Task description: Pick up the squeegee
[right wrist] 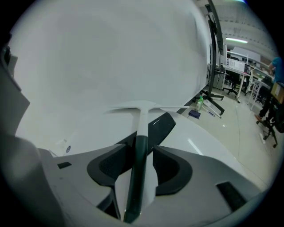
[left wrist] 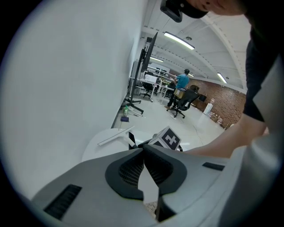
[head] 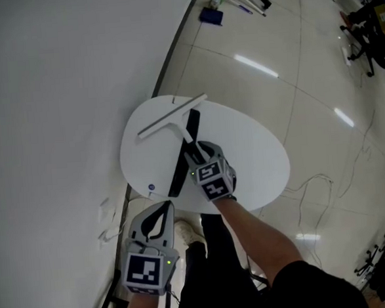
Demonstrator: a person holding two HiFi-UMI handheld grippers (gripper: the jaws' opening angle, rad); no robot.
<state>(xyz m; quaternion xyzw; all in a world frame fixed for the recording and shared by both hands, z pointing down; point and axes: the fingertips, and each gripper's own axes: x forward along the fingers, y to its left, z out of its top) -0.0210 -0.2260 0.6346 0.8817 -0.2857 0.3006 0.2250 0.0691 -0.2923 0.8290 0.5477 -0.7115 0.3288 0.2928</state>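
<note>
Straddling the dark handle of the squeegee [right wrist: 141, 128] with the right gripper [right wrist: 141, 153], jaws wide apart and pads not touching it yet. Lined up along the handle, probably for a clean pinch. Lying flat on the round white counter [head: 258, 152], blade end toward the wall [head: 57, 94], across a black strip [head: 179, 174]. Left gripper [left wrist: 143, 150] pinched shut on nothing, parked by the counter's near edge, likely just out of the way.

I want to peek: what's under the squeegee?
A black strip lies under the squeegee on the round white table. The right hand-held gripper hides the strip's middle from above.
</note>
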